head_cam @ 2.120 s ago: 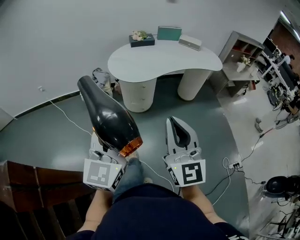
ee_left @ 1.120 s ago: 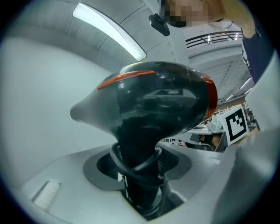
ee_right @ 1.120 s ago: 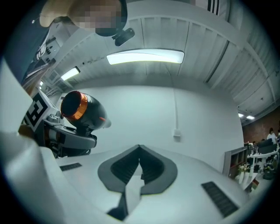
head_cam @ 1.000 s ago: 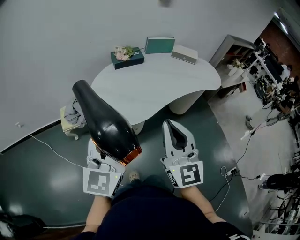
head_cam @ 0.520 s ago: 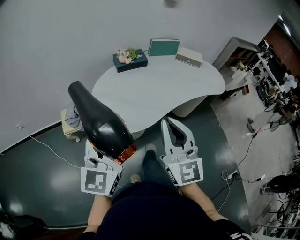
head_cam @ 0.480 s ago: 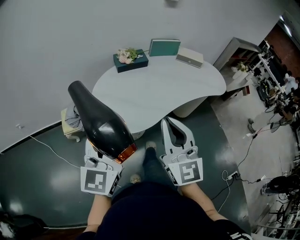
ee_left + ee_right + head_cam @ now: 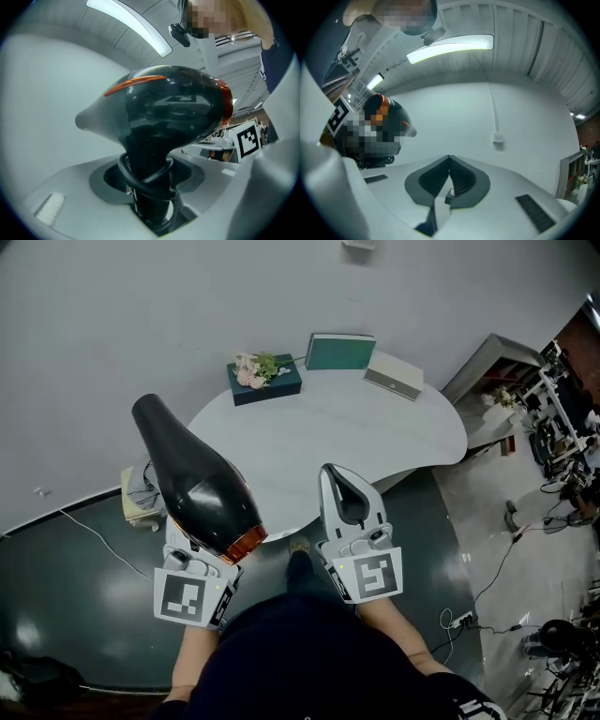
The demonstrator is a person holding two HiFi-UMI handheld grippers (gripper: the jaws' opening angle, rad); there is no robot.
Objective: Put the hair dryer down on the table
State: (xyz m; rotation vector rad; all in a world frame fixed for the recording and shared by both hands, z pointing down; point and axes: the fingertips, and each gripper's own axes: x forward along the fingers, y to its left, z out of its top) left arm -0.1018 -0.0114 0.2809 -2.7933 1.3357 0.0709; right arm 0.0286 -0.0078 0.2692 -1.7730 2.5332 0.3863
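Observation:
A black hair dryer [image 7: 199,486] with an orange ring at its rear stands upright in my left gripper [image 7: 149,199]. The jaws are shut on its handle, with the black cord looped round it, as the left gripper view shows the hair dryer [image 7: 164,110] from below. It hangs in the air in front of the white curved table [image 7: 328,432], nozzle pointing up and away. To its right, my right gripper [image 7: 334,476] is shut with nothing in it, its tips meeting in the right gripper view [image 7: 450,161].
At the table's far edge stand a dark box with flowers [image 7: 265,379], a green box [image 7: 339,351] and a pale flat box [image 7: 394,374]. A low stool with cloth [image 7: 139,504] stands left of the table. Cables run over the dark floor [image 7: 84,559]. Shelves [image 7: 511,357] stand at right.
The person has stepped toward the table, which now lies closer below the grippers. Both grippers keep their pose, and the hair dryer stays held.

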